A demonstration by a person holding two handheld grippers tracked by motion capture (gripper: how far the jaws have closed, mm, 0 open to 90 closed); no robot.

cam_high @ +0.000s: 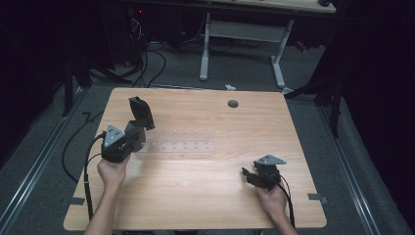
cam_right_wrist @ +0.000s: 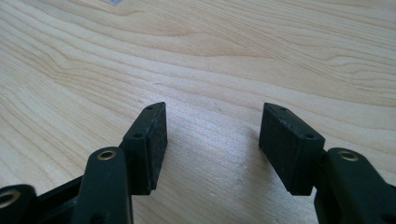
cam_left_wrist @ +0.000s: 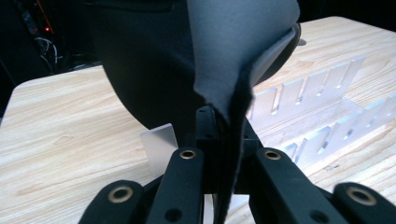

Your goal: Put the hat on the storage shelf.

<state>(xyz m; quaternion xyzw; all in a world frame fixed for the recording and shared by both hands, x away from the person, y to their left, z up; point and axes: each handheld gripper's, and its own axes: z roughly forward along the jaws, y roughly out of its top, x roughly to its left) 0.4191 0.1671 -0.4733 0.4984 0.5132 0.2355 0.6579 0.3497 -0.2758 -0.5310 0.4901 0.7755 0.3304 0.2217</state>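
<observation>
A dark grey soft pad, bent and standing up off the table, is pinched by its lower edge in my left gripper at the table's left side. In the left gripper view the pad hangs over the shut jaws of that gripper, hiding much of what lies behind. A clear slotted rack lies flat at the table's middle, just right of the pad; its slots show beyond the jaws. My right gripper rests low near the front right, open, with bare wood between its pads.
The wooden table has a round cable hole near its far edge. Cables trail from both grippers off the front. Beyond the table stand a white desk frame and loose floor cables.
</observation>
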